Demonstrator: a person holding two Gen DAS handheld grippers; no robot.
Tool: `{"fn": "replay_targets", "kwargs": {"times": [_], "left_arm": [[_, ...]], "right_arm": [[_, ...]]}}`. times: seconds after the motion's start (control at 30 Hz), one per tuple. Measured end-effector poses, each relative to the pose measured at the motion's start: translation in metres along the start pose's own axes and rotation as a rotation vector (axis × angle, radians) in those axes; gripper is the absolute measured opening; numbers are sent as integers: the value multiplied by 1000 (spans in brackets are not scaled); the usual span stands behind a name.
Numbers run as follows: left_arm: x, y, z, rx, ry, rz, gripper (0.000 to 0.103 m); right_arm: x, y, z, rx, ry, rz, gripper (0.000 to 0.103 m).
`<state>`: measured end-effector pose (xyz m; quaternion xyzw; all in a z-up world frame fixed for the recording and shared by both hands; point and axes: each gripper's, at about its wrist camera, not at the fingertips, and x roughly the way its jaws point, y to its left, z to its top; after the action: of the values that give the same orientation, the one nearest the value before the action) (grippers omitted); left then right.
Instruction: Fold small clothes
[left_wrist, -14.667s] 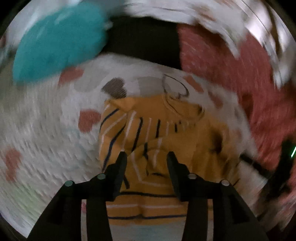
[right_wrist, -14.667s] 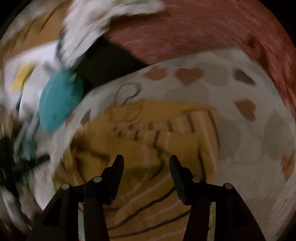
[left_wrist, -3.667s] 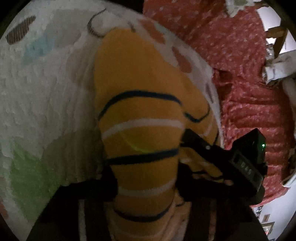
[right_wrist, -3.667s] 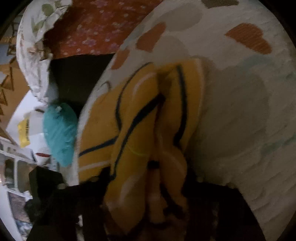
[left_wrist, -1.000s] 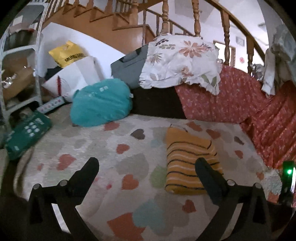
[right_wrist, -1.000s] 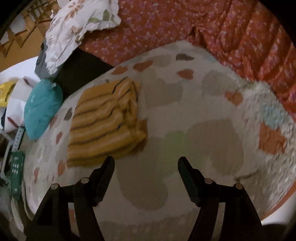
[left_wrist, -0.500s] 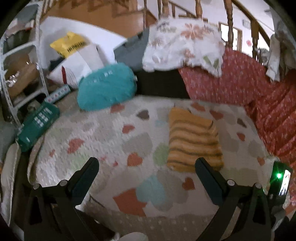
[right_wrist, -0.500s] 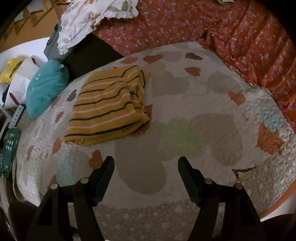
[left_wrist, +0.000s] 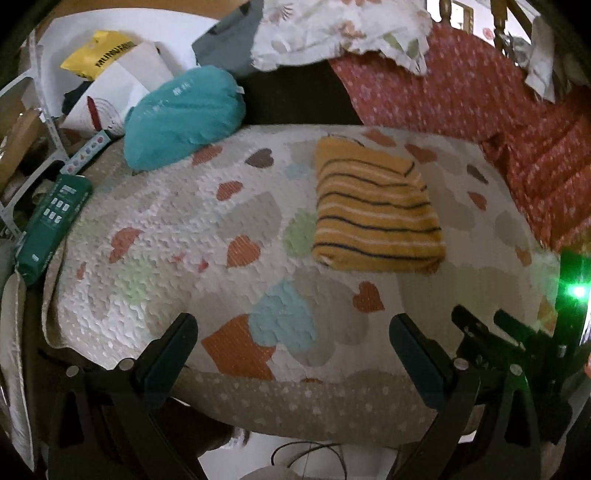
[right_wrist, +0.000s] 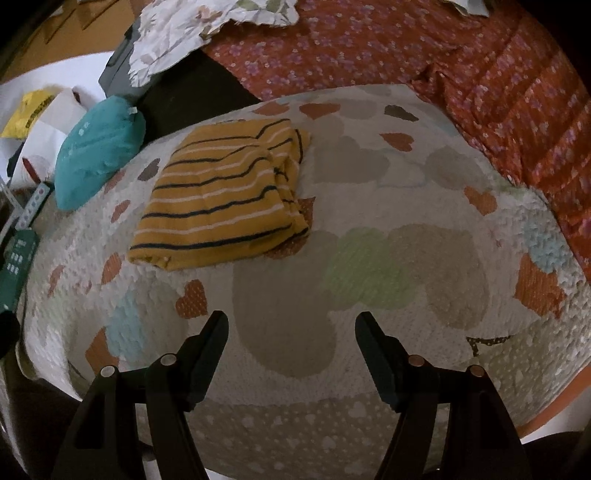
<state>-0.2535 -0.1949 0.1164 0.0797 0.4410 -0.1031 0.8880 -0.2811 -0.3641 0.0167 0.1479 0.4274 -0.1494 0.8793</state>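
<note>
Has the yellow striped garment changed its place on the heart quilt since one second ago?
No. The folded yellow striped garment lies on the same quilt hearts, still right of the teal cushion. Only the cameras drew back.

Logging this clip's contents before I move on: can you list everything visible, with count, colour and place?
Striped garment: one, mustard with dark and white stripes, folded on the quilt.
Quilt: one, white with coloured hearts, covering the surface.
Teal cushion: one, at the quilt's far left edge.
Floral pillow: one, white, at back.
Red floral cover: one, behind and right.
Green box: one, left of quilt.
Yellow bag: one, far left.
Left gripper: open, empty.
Right gripper: open, empty.
</note>
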Motion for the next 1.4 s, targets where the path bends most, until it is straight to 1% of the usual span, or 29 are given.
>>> {"fn": "replay_targets", "kwargs": {"times": [0.3,0.5,1.2,1.4], "left_arm": [[9,-2,-7,22,31,-10,103],[18,-1,-12,22,61,-11,103],[38,0,-20,29,124,-6,103],[40,1,-22,30,127,-4,103]], "right_arm": [[6,-1,-1,15,14,-21,76],[8,3,-3,-3,21,-29,76],[16,7,-7,-28,44,-49,78],[19,9,-9,-36,52,-53,78]]}}
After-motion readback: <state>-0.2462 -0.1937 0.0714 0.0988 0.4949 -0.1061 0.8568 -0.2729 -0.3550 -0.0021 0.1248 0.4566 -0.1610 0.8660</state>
